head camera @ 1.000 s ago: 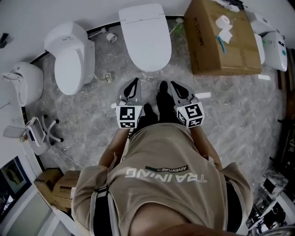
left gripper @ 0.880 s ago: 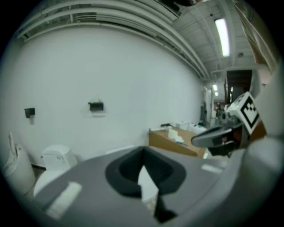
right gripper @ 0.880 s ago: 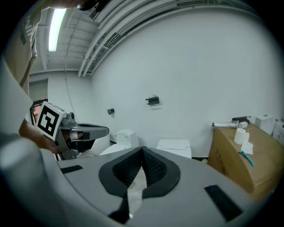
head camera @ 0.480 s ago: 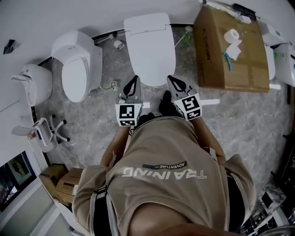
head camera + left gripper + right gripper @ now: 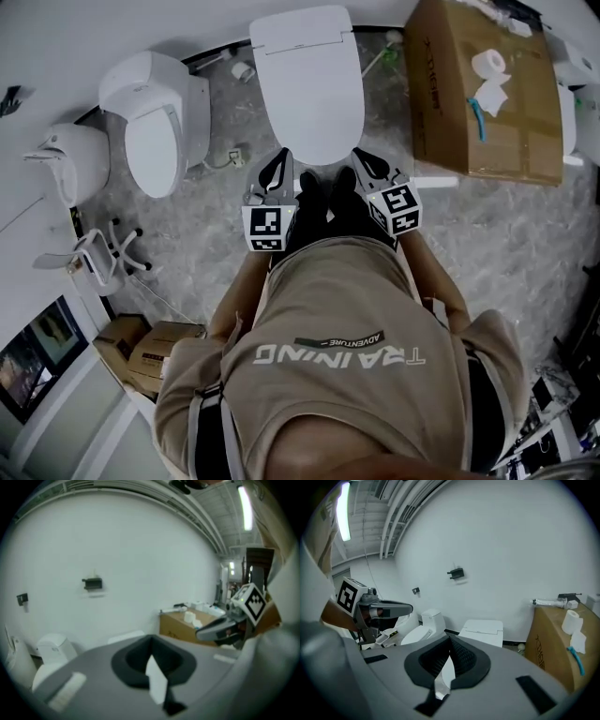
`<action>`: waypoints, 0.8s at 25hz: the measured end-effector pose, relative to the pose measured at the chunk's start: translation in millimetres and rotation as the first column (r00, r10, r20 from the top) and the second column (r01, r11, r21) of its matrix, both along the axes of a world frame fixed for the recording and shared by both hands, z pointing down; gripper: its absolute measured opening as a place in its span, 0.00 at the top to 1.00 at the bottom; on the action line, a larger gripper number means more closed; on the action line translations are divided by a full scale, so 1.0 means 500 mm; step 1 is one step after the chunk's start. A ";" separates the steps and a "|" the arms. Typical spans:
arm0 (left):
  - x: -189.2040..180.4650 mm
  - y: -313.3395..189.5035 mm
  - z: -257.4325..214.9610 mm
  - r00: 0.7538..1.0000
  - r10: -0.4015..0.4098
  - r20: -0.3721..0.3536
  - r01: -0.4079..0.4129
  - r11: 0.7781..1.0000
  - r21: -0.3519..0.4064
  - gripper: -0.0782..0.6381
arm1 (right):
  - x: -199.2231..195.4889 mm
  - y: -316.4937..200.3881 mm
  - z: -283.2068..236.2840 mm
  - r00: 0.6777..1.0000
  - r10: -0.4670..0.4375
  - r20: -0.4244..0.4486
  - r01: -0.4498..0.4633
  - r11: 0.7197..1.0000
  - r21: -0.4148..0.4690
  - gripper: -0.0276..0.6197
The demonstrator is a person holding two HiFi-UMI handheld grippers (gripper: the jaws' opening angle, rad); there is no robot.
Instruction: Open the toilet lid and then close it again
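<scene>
The white toilet (image 5: 312, 89) stands at the wall with its lid down flat; it also shows as the toilet (image 5: 483, 630) beyond the right jaws and as the toilet (image 5: 125, 637) past the left jaws. My left gripper (image 5: 278, 157) and right gripper (image 5: 360, 154) are held side by side at the lid's front rim, tips pointing at it. Both are shut, jaws meeting at a point with nothing between them. Whether either tip touches the lid I cannot tell. The person's feet stand between the grippers.
A second white toilet (image 5: 155, 122) stands to the left, with another white fixture (image 5: 66, 159) beyond it. A large cardboard box (image 5: 478, 94) with a paper roll (image 5: 489, 64) sits right of the toilet. Small boxes (image 5: 141, 352) and a white rack (image 5: 94, 258) lie at the left.
The person has stepped forward. Both grippers moved from well short of the toilet up to the front rim of its lid. The lid stays down.
</scene>
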State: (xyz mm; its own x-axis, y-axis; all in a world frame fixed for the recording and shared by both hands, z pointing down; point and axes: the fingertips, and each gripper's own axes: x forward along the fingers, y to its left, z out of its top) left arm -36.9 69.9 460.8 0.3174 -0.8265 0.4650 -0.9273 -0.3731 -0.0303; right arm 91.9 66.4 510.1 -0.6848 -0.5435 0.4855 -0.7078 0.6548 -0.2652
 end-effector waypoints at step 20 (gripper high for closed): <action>-0.034 0.057 0.487 0.998 0.065 -0.021 -0.068 0.951 -0.300 0.89 | -0.046 0.078 0.413 0.989 -0.063 -0.135 0.053 0.996 -0.075 0.94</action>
